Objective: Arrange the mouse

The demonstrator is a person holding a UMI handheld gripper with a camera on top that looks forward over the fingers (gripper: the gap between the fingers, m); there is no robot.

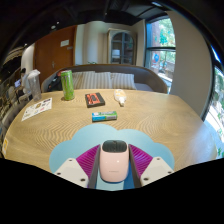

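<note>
One mouse (113, 160), white with pink top, between spread gripper (113, 172) fingers on blue mat (70, 150); gaps both sides. Wooden table (150, 125): green bottle (67, 85), leaflet (38, 108); writing unreadable.

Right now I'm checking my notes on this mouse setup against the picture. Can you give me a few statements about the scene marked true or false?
1. The mouse lies between the gripper fingers. True.
2. The mouse rests on a light blue mat. True.
3. The green bottle lies on its side next to the mouse. False: it stands upright at the far side of the table, well beyond the fingers.
4. A small teal box sits on the table ahead of the mat. True.
5. The mouse is black. False: it is white or pale pink.
6. The dark red item is stacked on the teal box. False: it lies apart, farther back.
</note>
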